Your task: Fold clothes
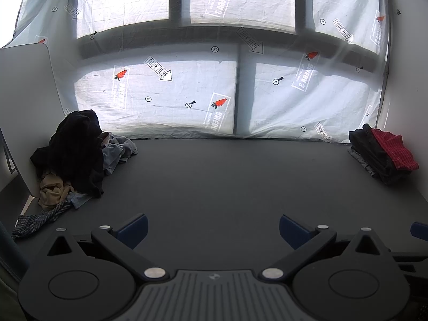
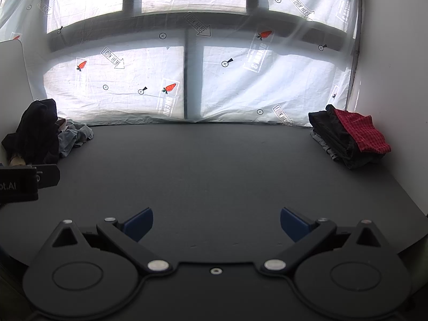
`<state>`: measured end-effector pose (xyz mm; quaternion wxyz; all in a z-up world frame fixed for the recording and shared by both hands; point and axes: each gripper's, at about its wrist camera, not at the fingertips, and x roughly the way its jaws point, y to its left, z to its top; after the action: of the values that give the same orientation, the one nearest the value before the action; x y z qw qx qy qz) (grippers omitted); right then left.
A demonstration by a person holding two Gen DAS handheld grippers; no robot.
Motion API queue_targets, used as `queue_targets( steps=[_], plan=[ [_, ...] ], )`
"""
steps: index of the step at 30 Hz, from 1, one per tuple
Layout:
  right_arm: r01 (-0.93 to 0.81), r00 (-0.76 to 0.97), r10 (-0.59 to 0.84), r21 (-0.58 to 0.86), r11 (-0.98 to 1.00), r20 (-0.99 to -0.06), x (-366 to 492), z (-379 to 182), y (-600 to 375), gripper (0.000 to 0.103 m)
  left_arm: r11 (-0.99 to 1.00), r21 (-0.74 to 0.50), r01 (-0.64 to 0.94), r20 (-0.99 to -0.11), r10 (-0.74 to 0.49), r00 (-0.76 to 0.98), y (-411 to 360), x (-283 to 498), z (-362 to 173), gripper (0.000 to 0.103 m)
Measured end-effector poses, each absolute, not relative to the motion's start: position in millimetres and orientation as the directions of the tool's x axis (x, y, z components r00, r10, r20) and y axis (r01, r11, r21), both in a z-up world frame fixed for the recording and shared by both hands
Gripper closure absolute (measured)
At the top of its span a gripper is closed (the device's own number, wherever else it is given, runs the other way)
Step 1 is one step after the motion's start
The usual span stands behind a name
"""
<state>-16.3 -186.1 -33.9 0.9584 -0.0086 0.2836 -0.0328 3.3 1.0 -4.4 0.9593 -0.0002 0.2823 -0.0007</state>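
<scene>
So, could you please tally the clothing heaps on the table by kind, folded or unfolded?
Unfolded pile: 1
Folded stack: 1
Total: 2 heaps; garments inside each cannot be counted reliably.

Both handheld grippers hover low and level, side by side. The left gripper (image 1: pixel 212 230) has its blue-padded fingers (image 1: pixel 133 228) spread wide and empty; the right gripper (image 2: pixel 216 224) likewise stands agape, its fingers (image 2: pixel 294 224) gripping nothing.
</scene>
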Motion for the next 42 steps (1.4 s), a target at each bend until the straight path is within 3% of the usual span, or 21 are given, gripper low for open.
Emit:
queue_targets(
  steps=[28, 34, 42],
  plan=[
    [0.072, 0.834, -0.081, -0.037, 0.997, -0.546, -17, -33, -185, 0.0, 1.0, 0.007, 0.025, -0.567, -0.017, 0.823, 1, 11, -13, 0.0],
    [0.101, 0.812, -0.109, -0.046, 0.994, -0.573, -12, -42, -199, 0.0, 0.999, -0.023, 0.035, -0.604, -0.042, 0.796, -16, 32, -24, 0.0],
    [0.13, 0.819, -0.116, -0.015, 0.991, -0.562, 42, -43, -249, 0.0, 1.0, -0.012, 0.023, -0.587, -0.026, 0.809, -59, 77, -21, 0.0]
  ],
)
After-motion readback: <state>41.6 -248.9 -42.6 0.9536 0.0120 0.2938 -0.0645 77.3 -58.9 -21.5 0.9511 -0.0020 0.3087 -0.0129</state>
